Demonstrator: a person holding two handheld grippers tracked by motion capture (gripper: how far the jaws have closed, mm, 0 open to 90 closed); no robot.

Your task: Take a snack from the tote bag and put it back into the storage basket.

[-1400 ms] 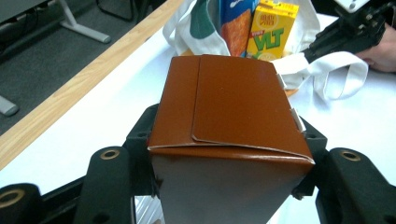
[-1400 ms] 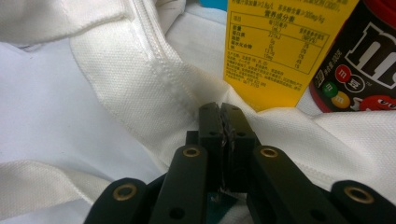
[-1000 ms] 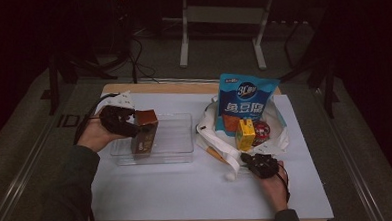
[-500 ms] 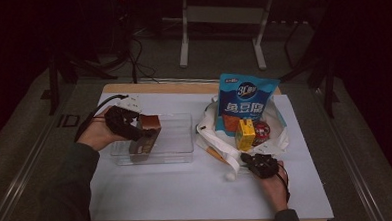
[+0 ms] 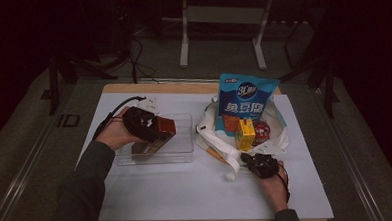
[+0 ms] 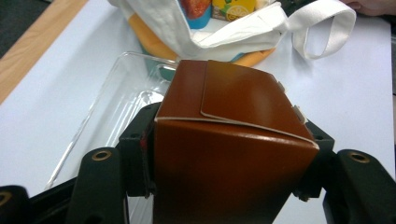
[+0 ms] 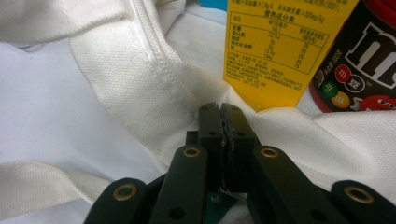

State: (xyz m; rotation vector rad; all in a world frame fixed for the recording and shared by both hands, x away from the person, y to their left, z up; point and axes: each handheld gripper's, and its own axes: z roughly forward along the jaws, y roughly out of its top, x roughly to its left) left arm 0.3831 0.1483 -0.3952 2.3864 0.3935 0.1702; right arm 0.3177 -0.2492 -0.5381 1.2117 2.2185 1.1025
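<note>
Brown carton (image 6: 233, 154) sits clamped in the left claw (image 6: 229, 163); right claw (image 7: 223, 135) pinches white bag (image 7: 154, 88) beside m&m's pack (image 7: 364, 60).

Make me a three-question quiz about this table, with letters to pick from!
1. Where is the brown box?
A. between the left claw's jaws, over the clear tray
B. inside the white bag
C. on the floor

2. What colour is the small carton in the bag?
A. green
B. yellow
C. purple

3. How is the right claw set?
A. wide open in the air
B. gripping the blue snack bag
C. shut on the white bag's cloth

Answers:
1. A, because the left gripper view shows the box between both jaws with the tray underneath; those jaws have just been opening a little.
2. B, because the carton shows yellow in the high view and the right gripper view.
3. C, because the right gripper view shows the jaws pressed together at the bag's cloth edge.
</note>
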